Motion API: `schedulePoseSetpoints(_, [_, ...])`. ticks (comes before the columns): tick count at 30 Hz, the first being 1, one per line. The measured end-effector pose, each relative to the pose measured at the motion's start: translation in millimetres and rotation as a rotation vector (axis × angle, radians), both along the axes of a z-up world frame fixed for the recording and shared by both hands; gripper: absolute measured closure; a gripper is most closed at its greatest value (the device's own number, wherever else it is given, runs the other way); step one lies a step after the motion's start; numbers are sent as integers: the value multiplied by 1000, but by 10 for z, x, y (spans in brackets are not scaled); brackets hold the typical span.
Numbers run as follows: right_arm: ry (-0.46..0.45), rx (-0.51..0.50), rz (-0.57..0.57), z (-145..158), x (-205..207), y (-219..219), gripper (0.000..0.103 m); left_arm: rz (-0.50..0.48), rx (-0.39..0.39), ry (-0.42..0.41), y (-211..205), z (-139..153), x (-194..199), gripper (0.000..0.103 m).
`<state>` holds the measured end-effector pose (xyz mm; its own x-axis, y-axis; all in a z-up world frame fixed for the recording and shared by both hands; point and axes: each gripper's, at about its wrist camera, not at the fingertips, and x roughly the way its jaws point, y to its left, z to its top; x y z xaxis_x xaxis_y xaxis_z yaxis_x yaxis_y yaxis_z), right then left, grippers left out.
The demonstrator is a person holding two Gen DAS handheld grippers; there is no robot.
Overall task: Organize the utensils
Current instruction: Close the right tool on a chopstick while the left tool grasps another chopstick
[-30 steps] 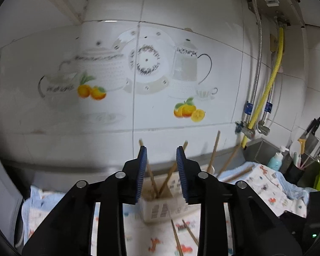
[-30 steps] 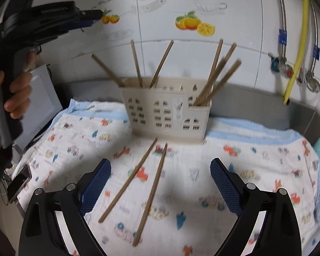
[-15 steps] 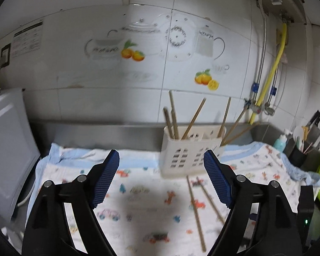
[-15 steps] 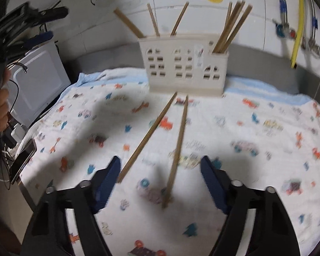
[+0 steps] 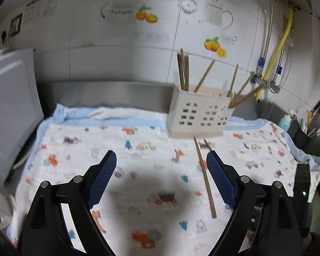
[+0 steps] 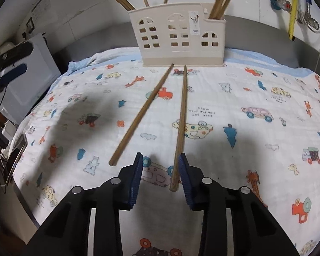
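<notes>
Right gripper (image 6: pixel 161 166) has closed in around a chopstick (image 6: pixel 180 128).

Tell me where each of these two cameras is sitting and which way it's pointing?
Left wrist view: sits on the left claw, held above the printed cloth, facing the tiled wall; its two open blue-padded fingers show.
Right wrist view: sits on the right claw, low over the cloth, facing the holder; its fingers straddle the near end of one chopstick; fingertips of the person's hand show at the left edge.
Both share the cream utensil holder and the two loose chopsticks.
</notes>
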<state>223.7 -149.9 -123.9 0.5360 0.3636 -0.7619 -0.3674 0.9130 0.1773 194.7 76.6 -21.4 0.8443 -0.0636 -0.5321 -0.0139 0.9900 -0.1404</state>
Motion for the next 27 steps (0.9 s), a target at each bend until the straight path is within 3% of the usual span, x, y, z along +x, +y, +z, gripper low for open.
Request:
schedulePoseSetpoints(9, [-16, -33, -39, -65, 16, 8, 84, -45, 16, 80, -182, -332, -15, 18])
schedulePoseSetpoints(12, [-27, -58, -50, -71, 28, 4, 94, -70, 26, 117, -283, -450, 2, 18])
schedulePoseSetpoints(19, [-45, -35, -57, -22, 2, -111, 96, -150, 59, 169, -632, -686, 19, 20])
schedulePoseSetpoints(23, [-90, -35, -56, 106, -51, -185, 96, -194, 57, 203, -795, -767, 93, 29])
schedulePoseSetpoints(27, [-126, -14, -57, 254, -94, -283, 97, -210, 39, 247, -889, -871, 197, 45])
